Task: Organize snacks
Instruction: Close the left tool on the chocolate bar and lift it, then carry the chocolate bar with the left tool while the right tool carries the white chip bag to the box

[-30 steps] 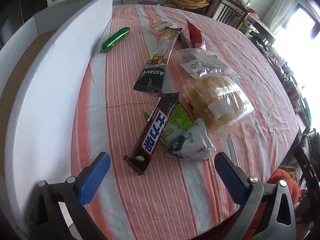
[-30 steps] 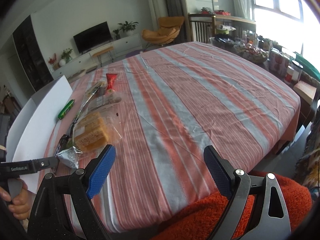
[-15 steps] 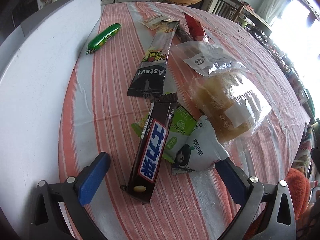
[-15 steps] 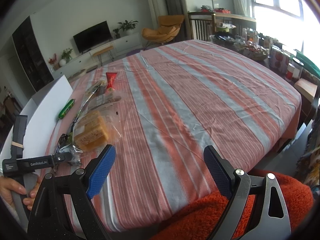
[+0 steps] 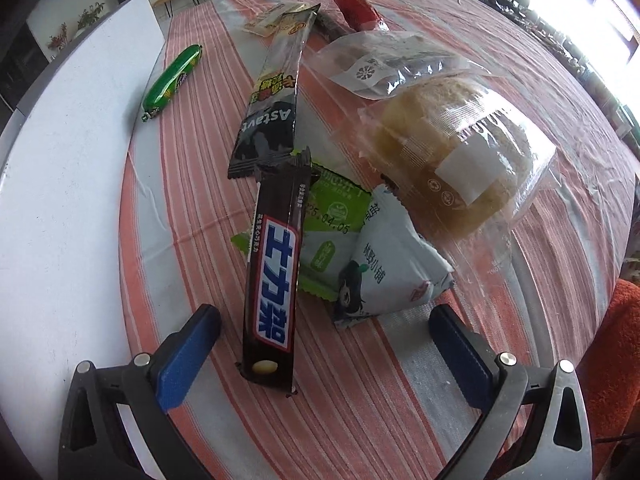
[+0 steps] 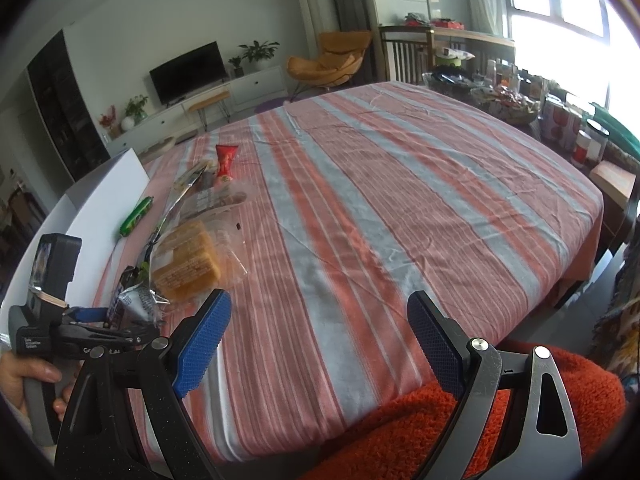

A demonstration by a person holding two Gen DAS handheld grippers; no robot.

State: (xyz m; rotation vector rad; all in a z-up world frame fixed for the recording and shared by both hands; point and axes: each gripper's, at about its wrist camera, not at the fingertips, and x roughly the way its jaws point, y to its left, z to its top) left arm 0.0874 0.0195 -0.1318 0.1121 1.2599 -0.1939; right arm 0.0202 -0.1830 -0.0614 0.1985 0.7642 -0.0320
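We have the left gripper (image 5: 324, 336) spread wide with nothing between its blue pads, low over the striped tablecloth (image 5: 360, 408); the near end of the chocolate bar (image 5: 276, 264) lies between the two fingers, nearer the left one, not yet touched; the bar runs away from us, its far end resting on the green sachet (image 5: 332, 216) and just short of the long black Astavt packet (image 5: 276, 96). We judge the bar light and fairly stiff, its wrapper glossy and likely slick; best taken across its narrow width near the close end, not by the crimped seal, with a firm but not crushing squeeze. The white-blue pouch (image 5: 384, 268) sits just right of the bar, puffy and soft; the bagged bread (image 5: 452, 152) behind it looks squashable, loose film; the green sausage stick (image 5: 172, 80) lies apart by the white board (image 5: 60, 200). The right gripper (image 6: 320, 332) is also wide open and empty, held near the table edge, well away from the snacks; a hand (image 6: 24, 376) holds the left tool's grip.
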